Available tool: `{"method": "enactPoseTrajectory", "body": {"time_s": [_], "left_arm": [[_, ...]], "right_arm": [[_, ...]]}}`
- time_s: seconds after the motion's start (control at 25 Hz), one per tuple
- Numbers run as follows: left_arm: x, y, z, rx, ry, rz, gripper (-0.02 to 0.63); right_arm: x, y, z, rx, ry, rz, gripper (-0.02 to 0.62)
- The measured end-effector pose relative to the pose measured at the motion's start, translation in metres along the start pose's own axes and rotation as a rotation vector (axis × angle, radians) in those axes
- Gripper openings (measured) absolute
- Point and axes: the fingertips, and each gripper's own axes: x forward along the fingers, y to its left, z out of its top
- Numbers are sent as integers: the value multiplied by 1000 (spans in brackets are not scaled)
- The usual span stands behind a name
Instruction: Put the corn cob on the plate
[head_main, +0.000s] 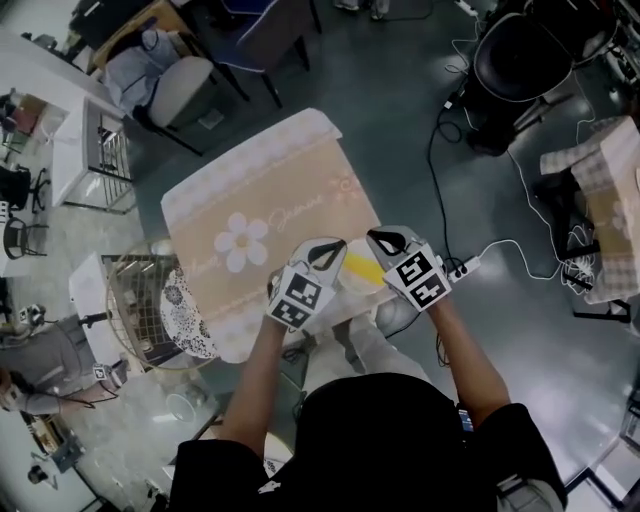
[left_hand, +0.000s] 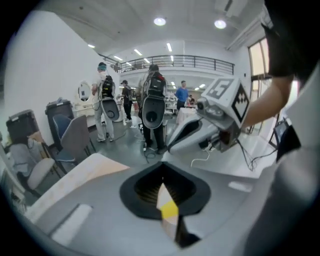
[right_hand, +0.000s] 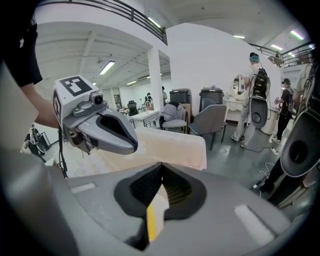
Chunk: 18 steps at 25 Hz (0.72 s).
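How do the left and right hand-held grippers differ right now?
The left hand-held gripper sits left of the yellow corn cob and angles toward the right. The right hand-held gripper sits right of it and angles toward the left. Both have their jaws shut together.

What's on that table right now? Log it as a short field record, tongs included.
surface: table under a beige flower-print cloth
corn cob: yellow, lying on a pale plate at the cloth's near edge
left tongs: shut, empty, just left of the cob
right tongs: shut, empty, just right of the cob
contact: neither tongs appear to touch the cob
task status: the cob appears to be on the plate
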Motion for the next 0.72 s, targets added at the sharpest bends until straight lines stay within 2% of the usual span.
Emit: {"method": "enactPoseTrajectory", "body": {"time_s": [0.16,0.32,0.72], "left_arm": [[-27,4,6,-75,-54,-26,9],[-64,13,7,-161,-106,8,9],[-152,-1,-3,-166,-200,129,8]], "right_arm": [[2,14,16,2,-39,-16,3],[0,36,38,8,-96,-24,3],[-28,95,92,-29,-205,-58,2]]}}
